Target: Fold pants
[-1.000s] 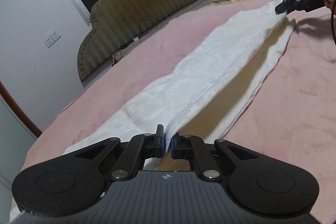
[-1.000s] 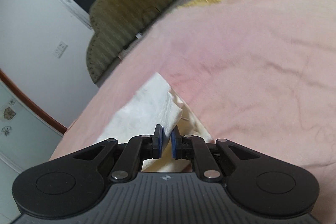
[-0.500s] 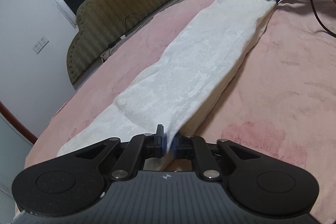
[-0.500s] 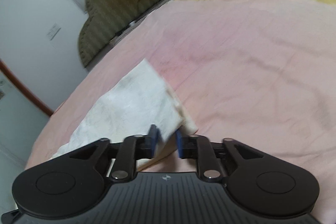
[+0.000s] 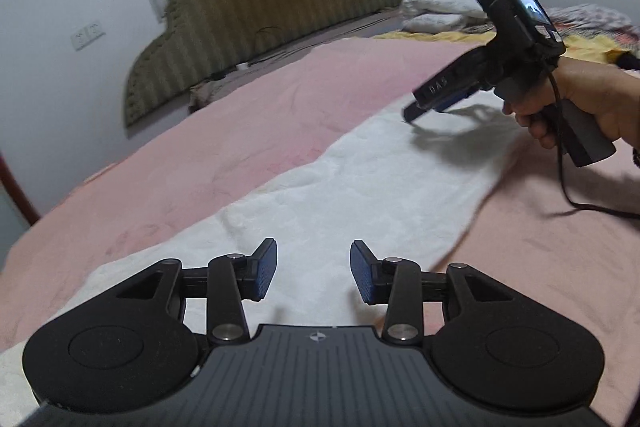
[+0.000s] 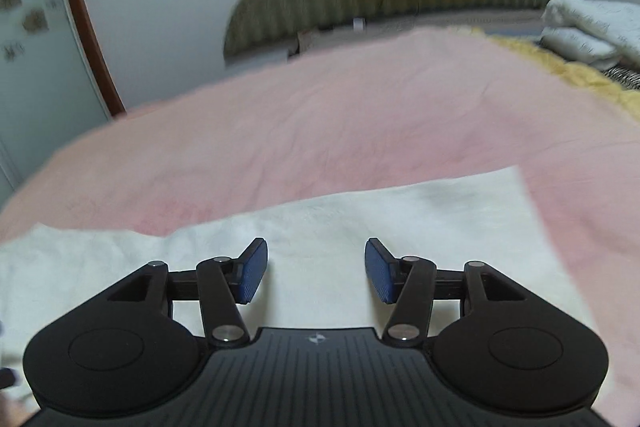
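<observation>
White pants (image 5: 360, 187) lie flat in a long folded strip on the pink bed cover (image 5: 240, 131). My left gripper (image 5: 313, 273) is open and empty, hovering over the near end of the pants. My right gripper (image 6: 316, 269) is open and empty above the other end of the pants (image 6: 340, 223). In the left wrist view the right gripper (image 5: 436, 101) is held in a hand just above the far end of the strip.
An olive padded headboard (image 5: 260, 7) stands at the far side of the bed. Folded white bedding (image 5: 440, 9) and a yellow blanket (image 6: 580, 75) lie at the back right. A black cable (image 5: 568, 187) hangs from the right gripper. The bed edge is at left.
Both grippers have let go of the pants and opened. The lifted leg now lies flat on the bed. Both grippers have lifted and turned toward the headboard.
</observation>
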The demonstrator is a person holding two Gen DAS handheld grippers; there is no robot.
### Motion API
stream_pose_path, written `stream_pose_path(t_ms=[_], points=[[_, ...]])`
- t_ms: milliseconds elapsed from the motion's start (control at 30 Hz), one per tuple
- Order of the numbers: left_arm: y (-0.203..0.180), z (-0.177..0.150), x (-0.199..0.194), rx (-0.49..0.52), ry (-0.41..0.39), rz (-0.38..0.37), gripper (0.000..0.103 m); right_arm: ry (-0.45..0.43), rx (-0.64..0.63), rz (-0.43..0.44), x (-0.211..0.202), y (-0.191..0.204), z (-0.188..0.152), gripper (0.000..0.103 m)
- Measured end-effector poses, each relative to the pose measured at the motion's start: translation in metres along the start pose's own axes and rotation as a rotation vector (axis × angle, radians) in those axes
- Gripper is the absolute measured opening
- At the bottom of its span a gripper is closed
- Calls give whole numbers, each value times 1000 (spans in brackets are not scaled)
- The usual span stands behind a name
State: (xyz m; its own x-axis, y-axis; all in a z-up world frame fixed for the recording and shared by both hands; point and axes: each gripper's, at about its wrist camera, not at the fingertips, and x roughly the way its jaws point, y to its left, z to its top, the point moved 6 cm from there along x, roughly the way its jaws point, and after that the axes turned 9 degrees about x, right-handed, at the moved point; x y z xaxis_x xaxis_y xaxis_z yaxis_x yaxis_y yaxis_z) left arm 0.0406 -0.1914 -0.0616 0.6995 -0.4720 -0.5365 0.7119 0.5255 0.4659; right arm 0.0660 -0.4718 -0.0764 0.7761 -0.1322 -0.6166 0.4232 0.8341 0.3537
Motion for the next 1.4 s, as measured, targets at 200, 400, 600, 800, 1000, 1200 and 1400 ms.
stream_pose_path(t_ms=[200,400,600,800,1000,1200,1400], points=[[25,-24,29,-89,149,118,49,-43,41,-110,1,-11,13,54],[48,-42,45,-269,228,81,57,3,-125,-21,-29,13,-16,67],[49,-35,32,-253,186,161,61,-35,-20,-130,-25,-14,-17,68],[38,-39,29,-311,195,151,66,41,-218,2,-45,19,-58,71],[49,-50,24,-383,160,267,77,-25,-106,-62,-74,-19,-61,83],[57,-62,27,-433,191,285,98,-7,-126,-49,-94,-27,-77,84],[65,-70,29,-499,214,245,103,-32,303,77,-121,-73,-71,84]])
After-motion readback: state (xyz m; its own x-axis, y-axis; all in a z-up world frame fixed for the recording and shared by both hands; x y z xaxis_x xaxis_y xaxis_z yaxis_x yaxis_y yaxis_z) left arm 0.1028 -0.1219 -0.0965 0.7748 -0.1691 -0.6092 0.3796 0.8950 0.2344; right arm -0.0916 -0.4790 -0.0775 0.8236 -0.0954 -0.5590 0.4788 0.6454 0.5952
